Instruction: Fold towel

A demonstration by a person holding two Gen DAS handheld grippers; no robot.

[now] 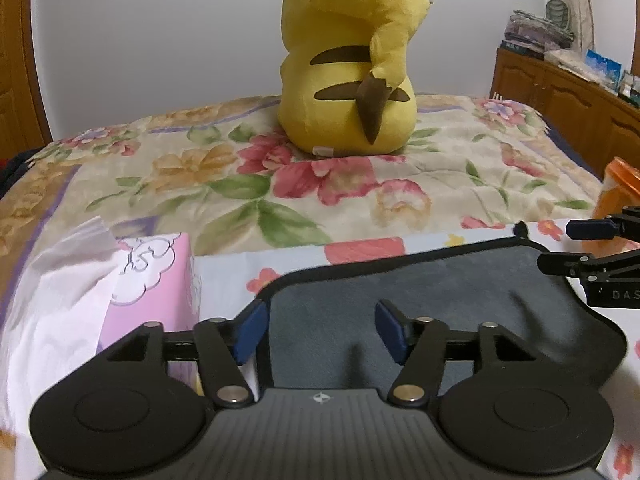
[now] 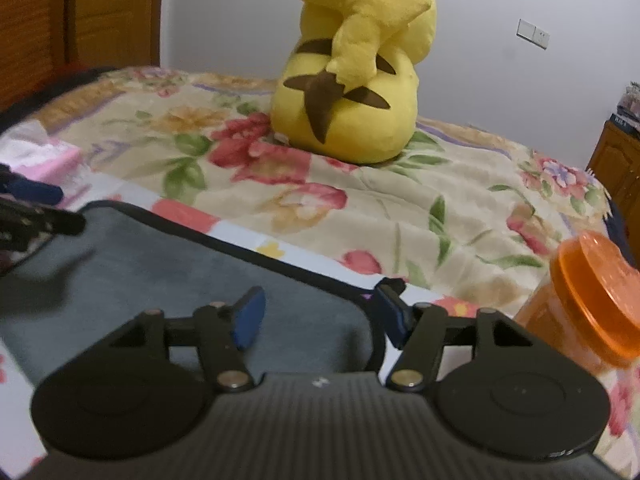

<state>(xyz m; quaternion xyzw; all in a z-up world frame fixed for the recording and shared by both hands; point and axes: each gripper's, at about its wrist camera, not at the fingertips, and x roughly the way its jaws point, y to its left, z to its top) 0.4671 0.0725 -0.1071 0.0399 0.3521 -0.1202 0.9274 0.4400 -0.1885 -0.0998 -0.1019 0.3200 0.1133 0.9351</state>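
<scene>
A dark grey towel (image 1: 420,300) with black edging lies folded on a flowered white cloth at the near edge of the bed; it also shows in the right wrist view (image 2: 180,276). My left gripper (image 1: 322,330) is open and empty, just above the towel's left part. My right gripper (image 2: 320,320) is open and empty above the towel's right corner; its fingers show at the right edge of the left wrist view (image 1: 592,246). The left gripper's fingers show at the left edge of the right wrist view (image 2: 40,208).
A big yellow plush toy (image 1: 348,60) sits on the flowered bedspread (image 1: 200,176) behind the towel. A pink tissue box (image 1: 148,276) stands left of the towel. An orange-lidded jar (image 2: 592,300) stands right of it. Wooden cabinets (image 1: 568,100) line the right wall.
</scene>
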